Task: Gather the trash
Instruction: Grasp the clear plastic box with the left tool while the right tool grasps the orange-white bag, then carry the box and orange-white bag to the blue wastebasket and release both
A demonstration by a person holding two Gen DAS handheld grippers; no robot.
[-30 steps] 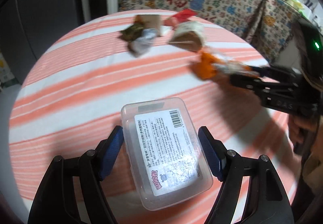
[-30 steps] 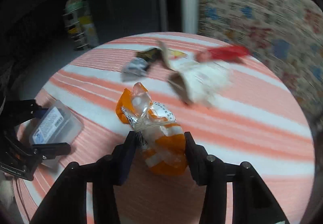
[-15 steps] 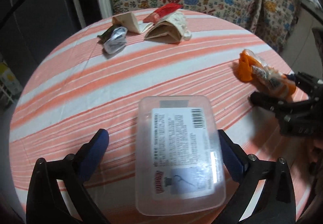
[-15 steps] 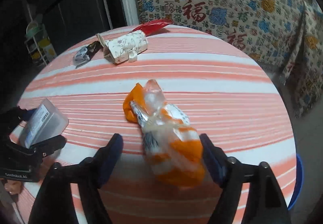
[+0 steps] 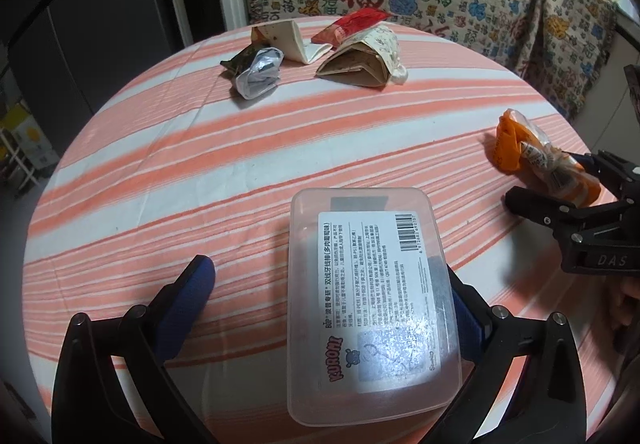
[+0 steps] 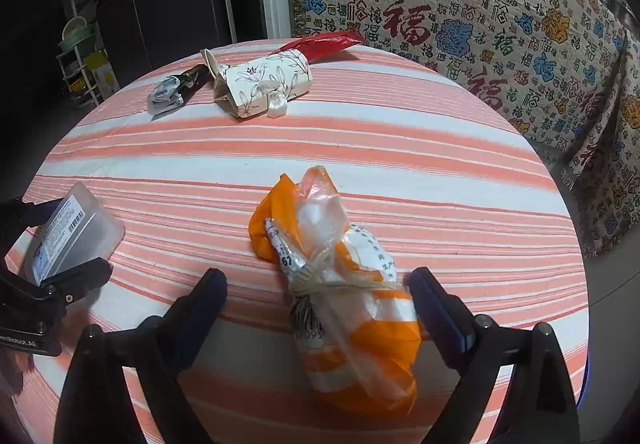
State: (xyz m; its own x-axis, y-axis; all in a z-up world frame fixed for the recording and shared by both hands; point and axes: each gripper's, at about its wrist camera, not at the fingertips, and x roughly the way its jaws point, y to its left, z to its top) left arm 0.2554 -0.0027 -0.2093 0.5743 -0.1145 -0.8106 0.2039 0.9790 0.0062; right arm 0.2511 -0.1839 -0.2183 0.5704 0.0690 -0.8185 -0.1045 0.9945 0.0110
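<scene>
A clear plastic box with a printed label lies on the striped tablecloth between the fingers of my left gripper. That gripper is open wide, and the box sits close to its right finger. An orange and clear plastic bag tied with string lies between the fingers of my right gripper. Its jaws are opening and the pads stand clear of the bag. More trash sits at the far side: a floral paper box, a red wrapper and a crumpled silver wrapper.
The table is round, and its edge falls away close on the right. A patterned cloth hangs over furniture behind it. Dark cabinet doors and a small rack stand at the left. A folded cream paper lies by the wrappers.
Both grippers have opened. The clear box and the orange bag, gripped a second ago, now lie loose on the cloth between the spread fingers.
</scene>
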